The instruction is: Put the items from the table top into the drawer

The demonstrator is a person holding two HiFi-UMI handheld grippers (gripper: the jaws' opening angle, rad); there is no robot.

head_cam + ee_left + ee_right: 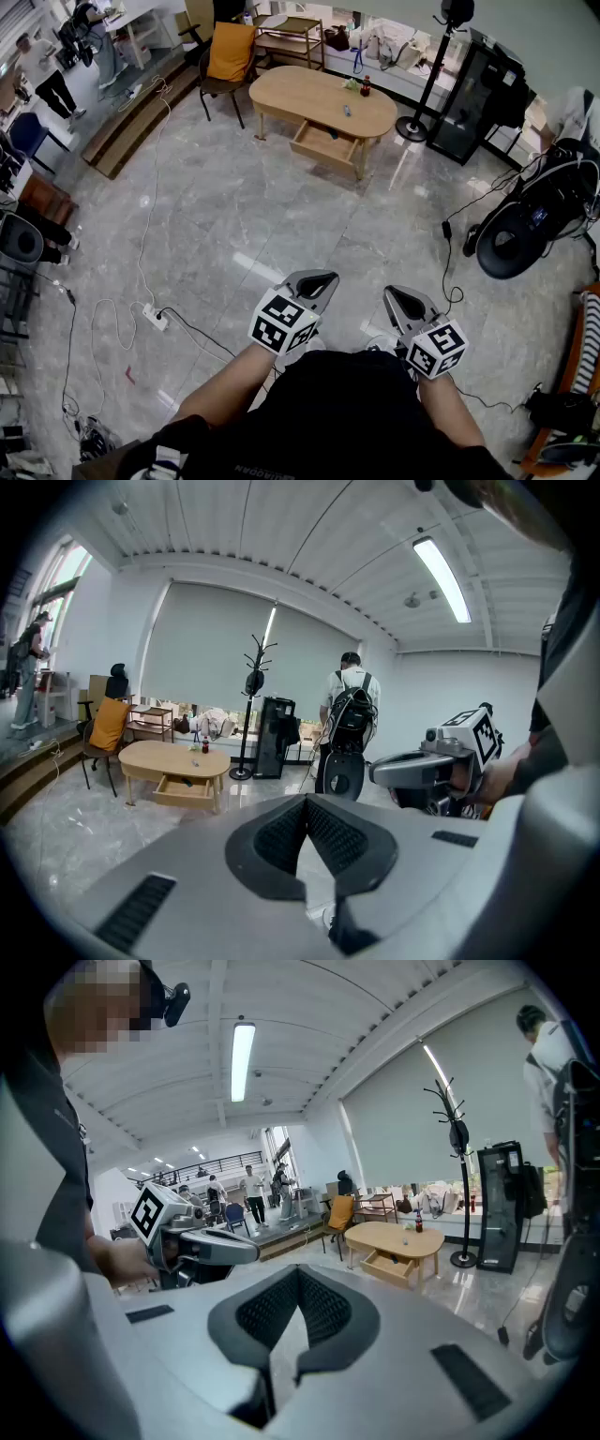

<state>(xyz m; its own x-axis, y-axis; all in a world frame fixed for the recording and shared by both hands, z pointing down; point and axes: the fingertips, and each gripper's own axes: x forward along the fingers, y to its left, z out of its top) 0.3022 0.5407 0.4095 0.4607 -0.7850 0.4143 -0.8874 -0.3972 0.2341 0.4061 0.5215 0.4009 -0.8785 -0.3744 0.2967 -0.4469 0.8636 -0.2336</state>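
Head view shows a pale oval table (281, 98), its drawer (323, 145) open beneath, with a dark bottle (366, 86) and a small item (346, 111) too tiny to identify on top. Well short of the table, the left gripper (322, 279) and right gripper (399, 299) keep jaws pressed together, empty.

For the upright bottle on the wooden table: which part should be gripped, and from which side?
Probably best to grip the bottle around its body, below the cap, coming in level from the drawer side. It stands upright near the far edge of the table, so its round sides suit a sideways pinch from the near side. It is too small here to judge finer detail.
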